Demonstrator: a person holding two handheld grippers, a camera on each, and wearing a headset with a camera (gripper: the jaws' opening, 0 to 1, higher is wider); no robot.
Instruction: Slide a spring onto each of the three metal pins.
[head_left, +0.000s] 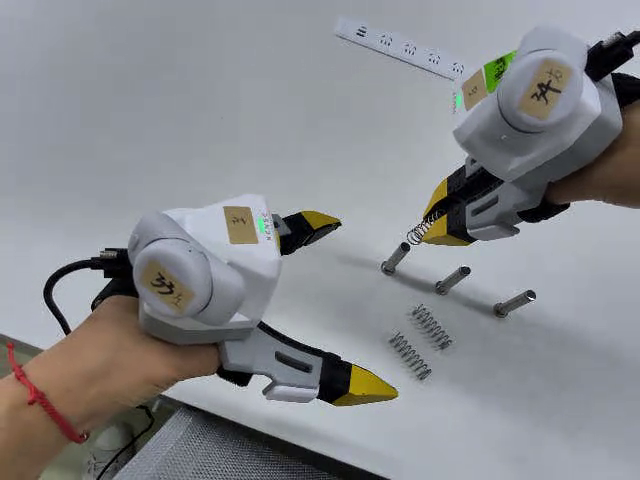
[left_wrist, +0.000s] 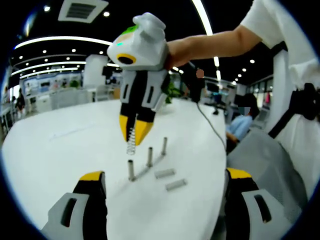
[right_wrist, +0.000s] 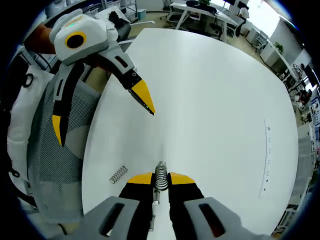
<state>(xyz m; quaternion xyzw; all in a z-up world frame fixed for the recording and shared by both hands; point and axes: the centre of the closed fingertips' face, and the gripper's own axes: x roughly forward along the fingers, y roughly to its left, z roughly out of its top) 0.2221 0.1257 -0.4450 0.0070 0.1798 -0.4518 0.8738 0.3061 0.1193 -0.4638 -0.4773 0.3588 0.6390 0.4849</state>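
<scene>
A spring is clamped in the fingers of the right gripper, just above the end pin. The fingers of the left gripper are spread wide (nothing held).

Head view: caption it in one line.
Right gripper holds a spring over the leftmost pin; left gripper open; two springs on the table.

We see a tan sticker on the left gripper, handwritten marks unreadable; second tan sticker on the right gripper, also unreadable.
</scene>
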